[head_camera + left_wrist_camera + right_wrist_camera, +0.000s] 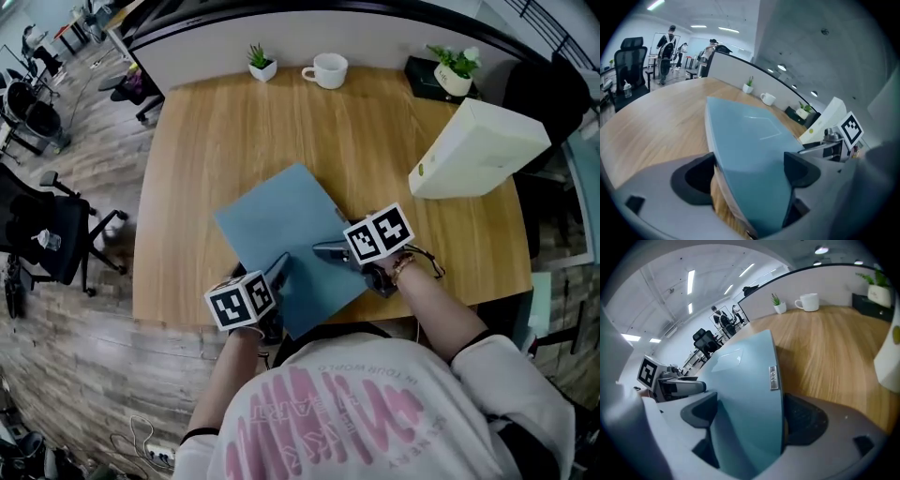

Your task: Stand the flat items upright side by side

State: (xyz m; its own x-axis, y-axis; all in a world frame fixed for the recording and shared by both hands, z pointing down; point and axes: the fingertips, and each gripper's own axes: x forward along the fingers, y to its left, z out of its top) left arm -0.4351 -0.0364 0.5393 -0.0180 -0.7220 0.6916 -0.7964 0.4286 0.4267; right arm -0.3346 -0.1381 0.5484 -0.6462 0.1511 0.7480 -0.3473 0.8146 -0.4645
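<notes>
On the wooden table (211, 141), near its front edge, found blue folder (281, 234) pinched by left gripper (750, 173) and right gripper (750, 416), pads against both faces. Spotted small silver tag (773, 378) on it only in right gripper view, not head view; lettering unreadable.

The folder (281, 234) is blue-grey, the table (216, 141) light wood-grain, the mug (328, 70) white.

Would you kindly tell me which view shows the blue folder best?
The head view: the blue folder shows nearly whole there, seen from above. Each gripper view shows only a foreshortened part of it running between its jaws.
</notes>
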